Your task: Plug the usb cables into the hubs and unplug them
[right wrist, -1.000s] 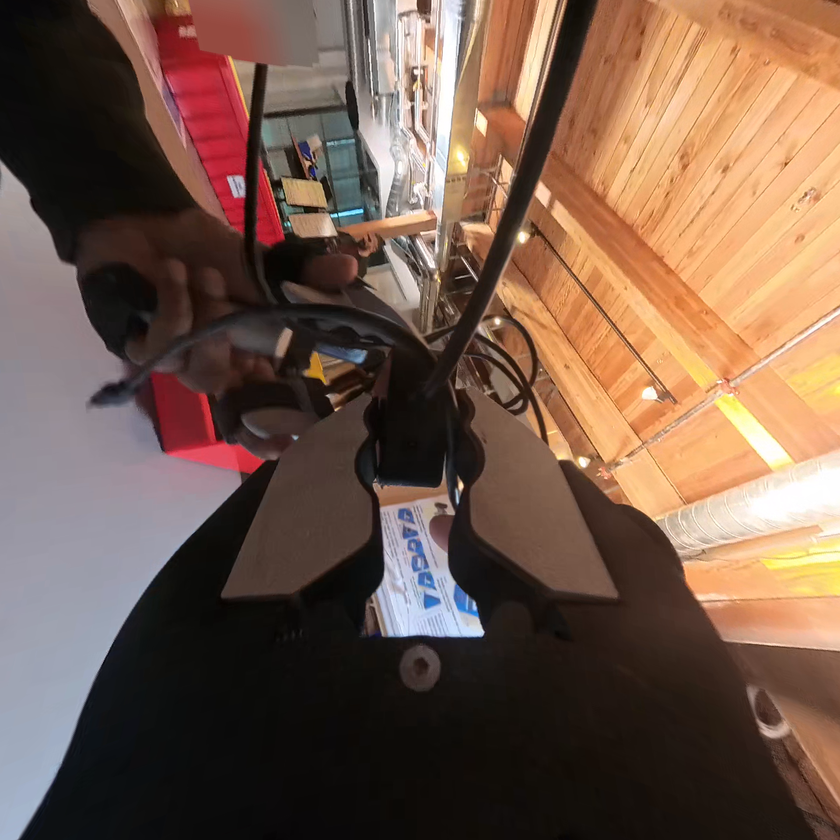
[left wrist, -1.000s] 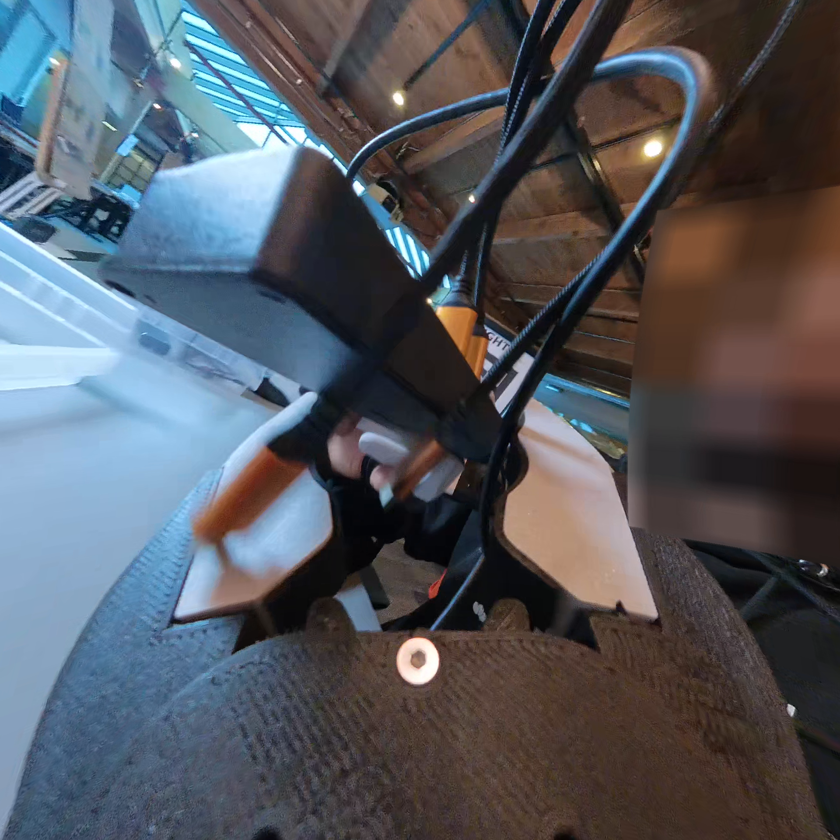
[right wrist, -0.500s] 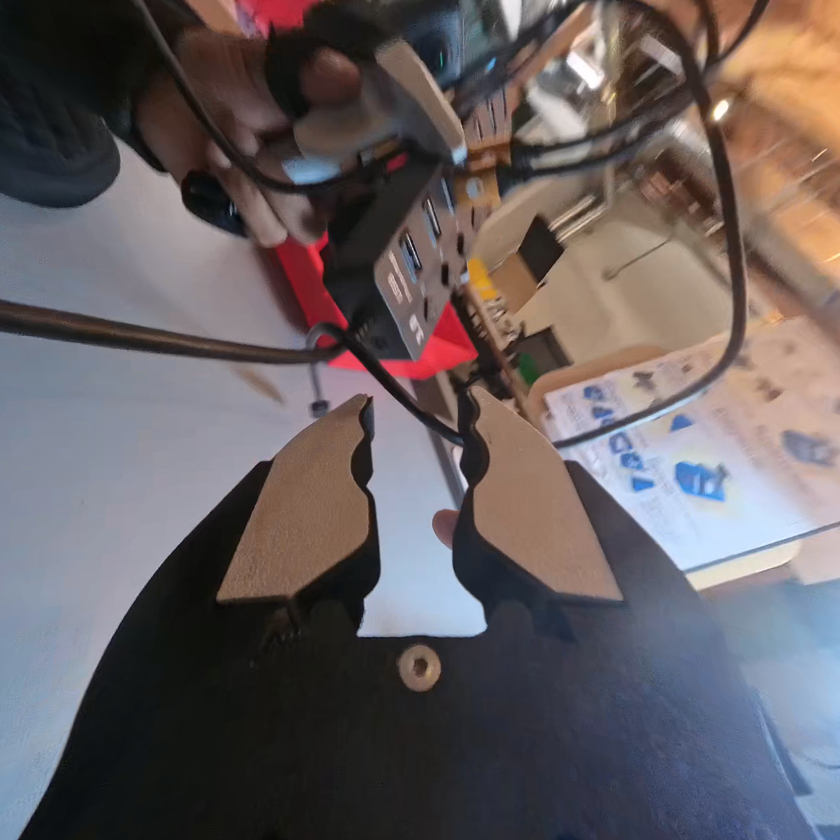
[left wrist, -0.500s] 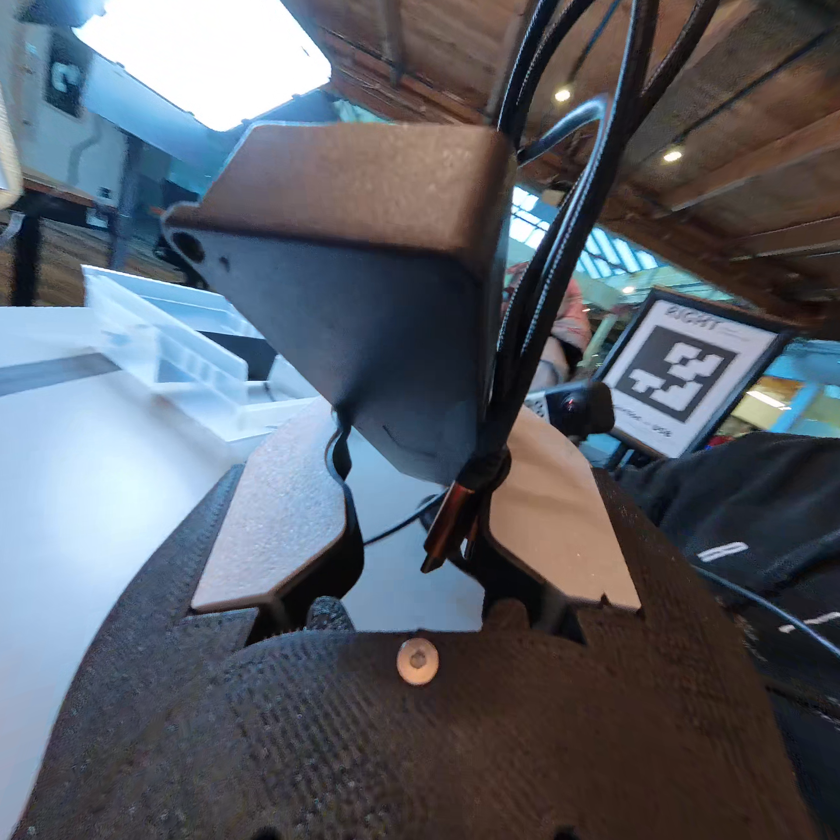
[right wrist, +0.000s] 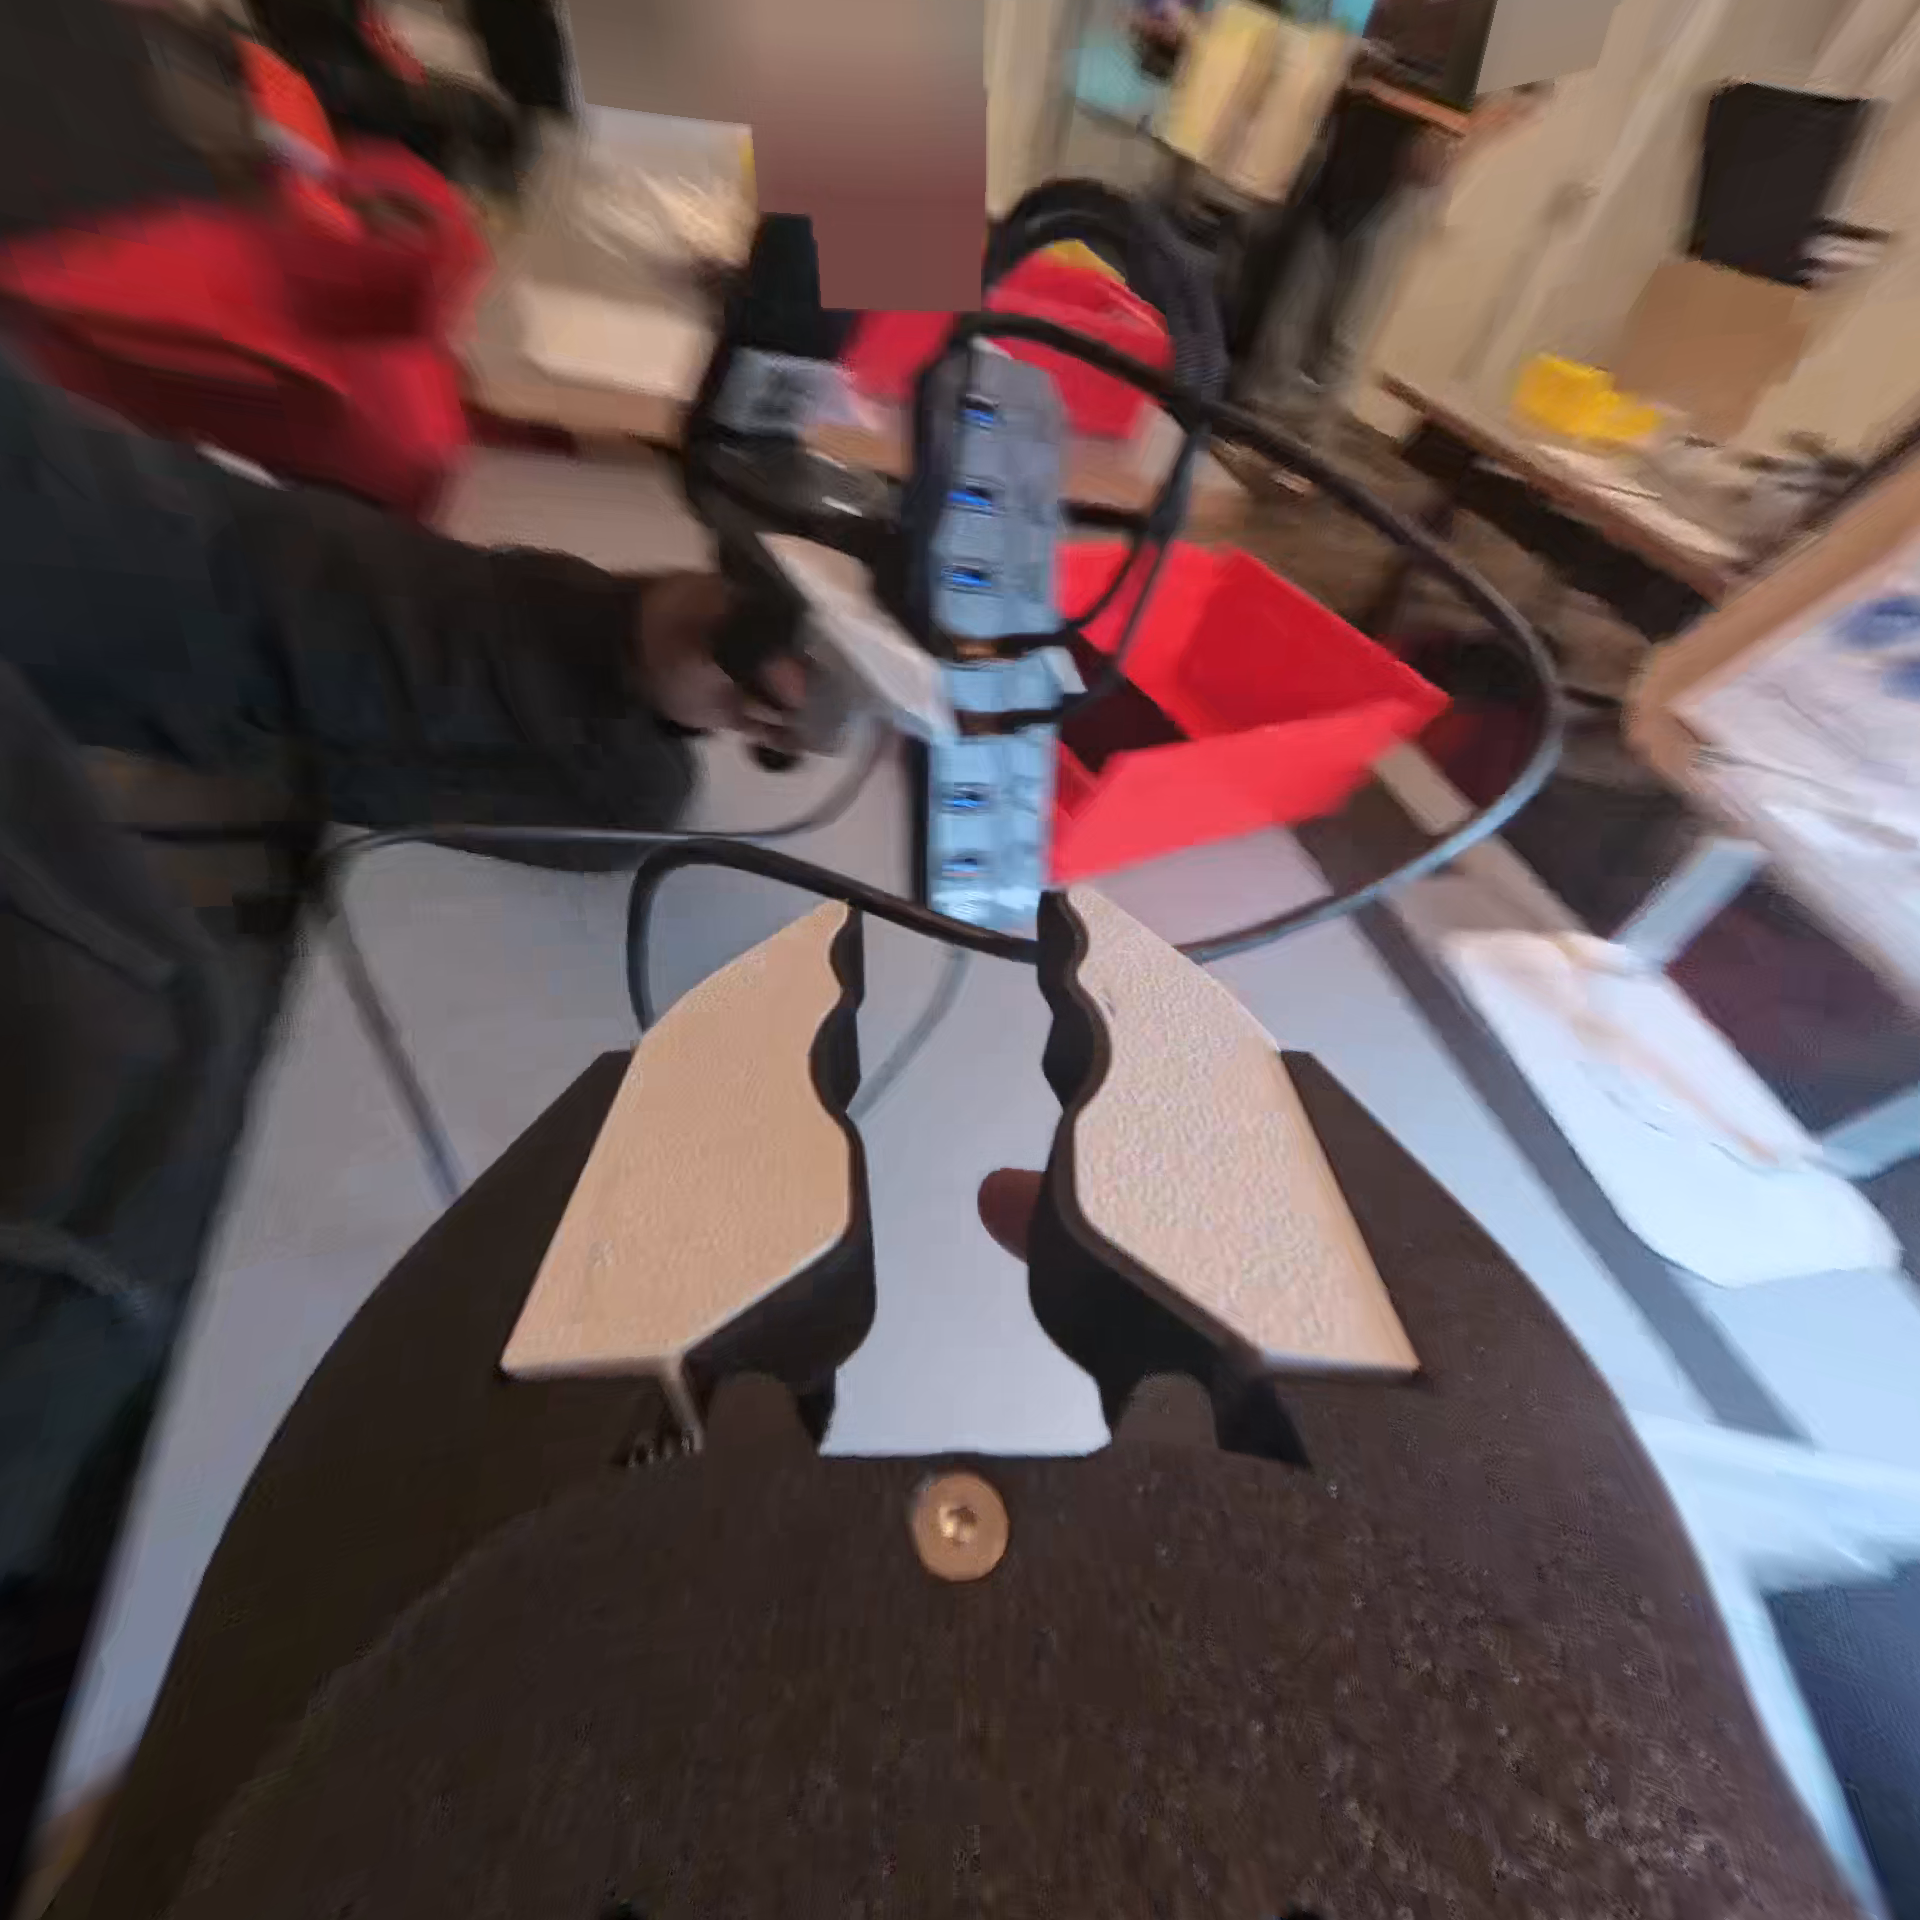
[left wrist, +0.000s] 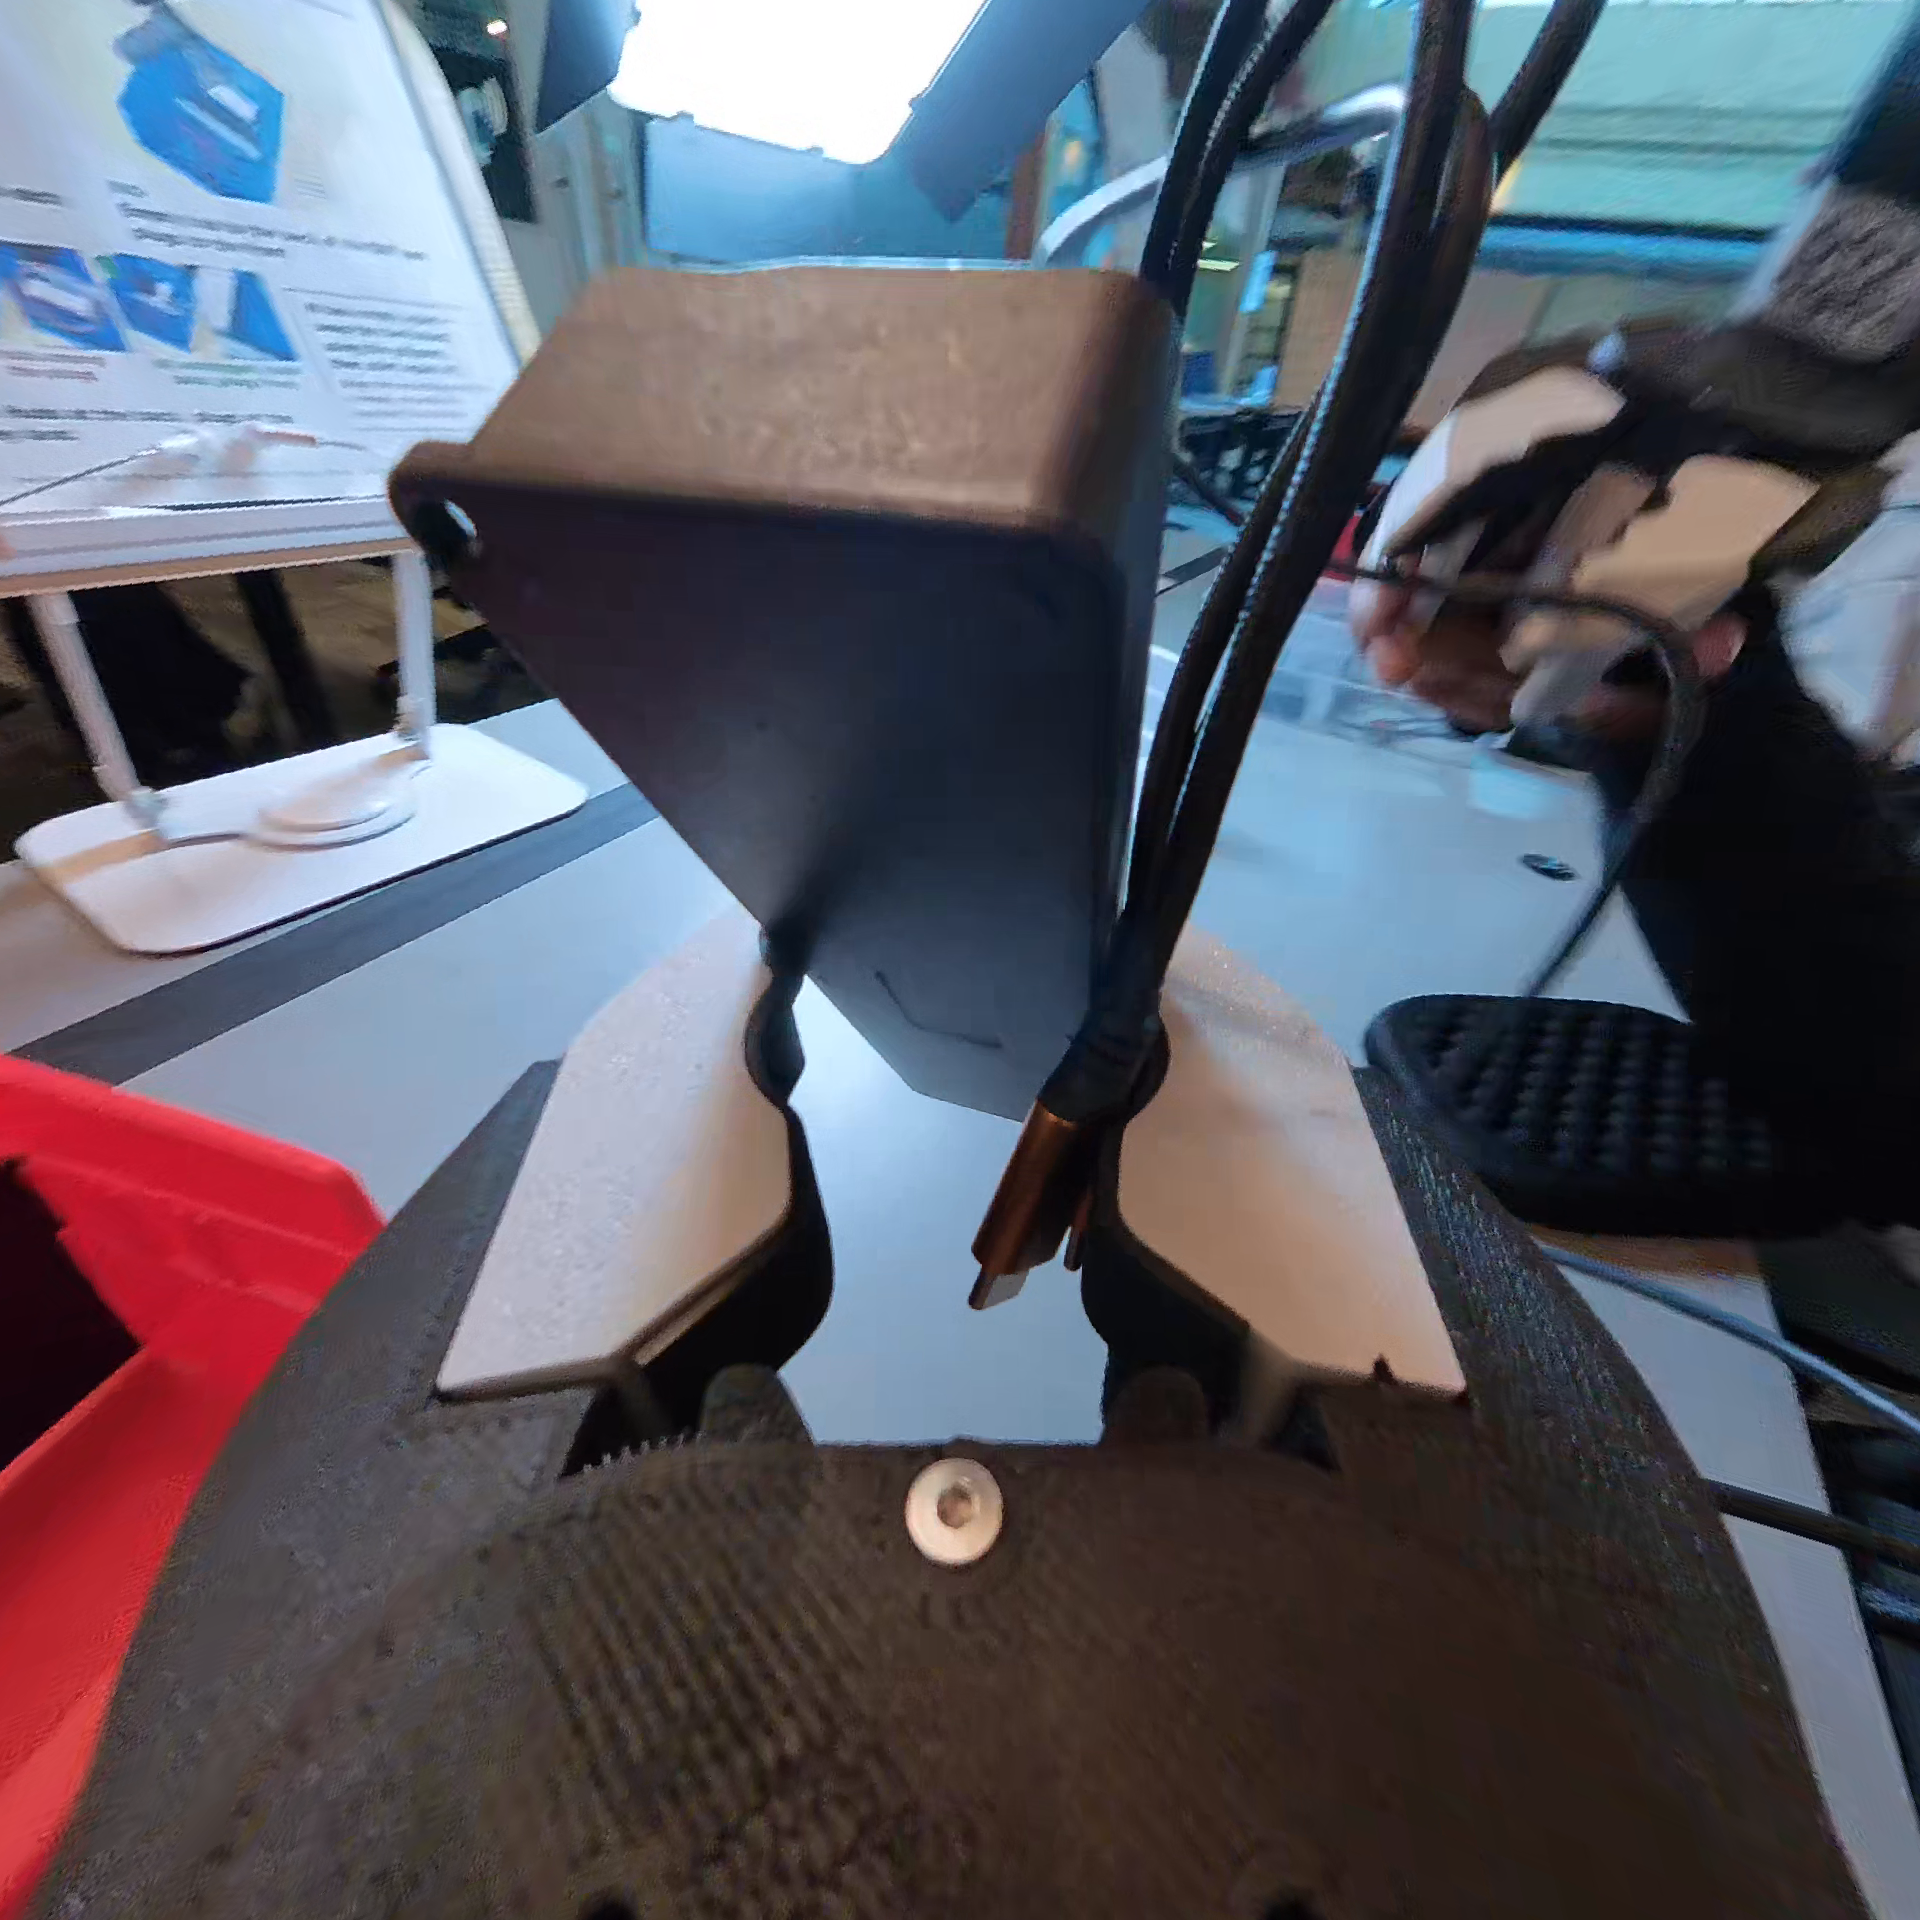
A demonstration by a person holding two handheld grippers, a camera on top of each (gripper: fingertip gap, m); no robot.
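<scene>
My left gripper (left wrist: 956, 1003) is shut on the lower corner of a black USB hub (left wrist: 831, 582), with a bundle of black cables (left wrist: 1174, 790) pressed against its right finger. A copper-coloured plug (left wrist: 1023, 1205) hangs free between the fingers. In the right wrist view the hub (right wrist: 987, 520) stands upright with blue ports facing me, clamped at its middle by the left gripper's fingers (right wrist: 883, 665). My right gripper (right wrist: 951, 930) is open just below the hub. A thin black cable (right wrist: 748, 857) crosses its fingertips without being pinched.
A red bin (right wrist: 1247, 727) sits behind the hub, and its edge shows in the left wrist view (left wrist: 125, 1299). A white stand (left wrist: 291, 831) holds a poster on the grey table (left wrist: 364, 1039). A gloved hand (left wrist: 1538, 540) holds the other gripper. A large cable loop (right wrist: 1496, 623) hangs to the right.
My right gripper let go of the black plug it held and now stands open. Both views swung down from the ceiling to the table. My left gripper kept hold of the hub.
</scene>
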